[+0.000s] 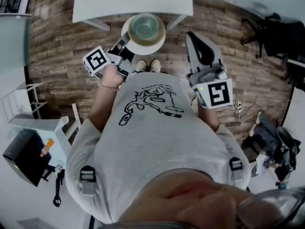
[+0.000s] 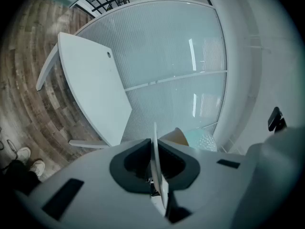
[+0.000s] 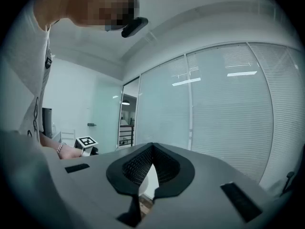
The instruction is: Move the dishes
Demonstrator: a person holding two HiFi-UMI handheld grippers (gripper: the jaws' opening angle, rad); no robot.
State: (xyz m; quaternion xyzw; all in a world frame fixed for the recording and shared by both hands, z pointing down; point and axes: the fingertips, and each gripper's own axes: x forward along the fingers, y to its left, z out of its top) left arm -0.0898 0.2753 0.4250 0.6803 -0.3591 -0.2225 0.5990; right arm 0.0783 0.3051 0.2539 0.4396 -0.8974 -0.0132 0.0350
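Jaws of the left hand-held gripper [image 2: 153, 151] are shut tight on the thin rim of a round cream-white plate [image 1: 142, 50], which its own view shows edge-on between the dark pads. In the head view the grip sits at about eight o'clock on the plate's rim. A clear, green-tinted glass bowl [image 1: 147, 26] stands upright on the plate, filling most of it. The left hand [image 1: 113, 73] behind the hand-held gripper wears a beaded bracelet [image 1: 108, 87] at the wrist.

The right hand-held gripper [image 3: 151, 149] has its jaws closed together with nothing between them. It is at about four o'clock from the plate and apart from it, pointing forward.

Plate and bowl are held in front of the person at twelve o'clock, above a pair of pale shoes [image 1: 148, 66] and the brown wood-plank floor [image 1: 57, 42], at the near edge of a white rectangular counter [image 1: 133, 1]. A frosted glass wall [image 2: 167, 56] stands beyond the counter.
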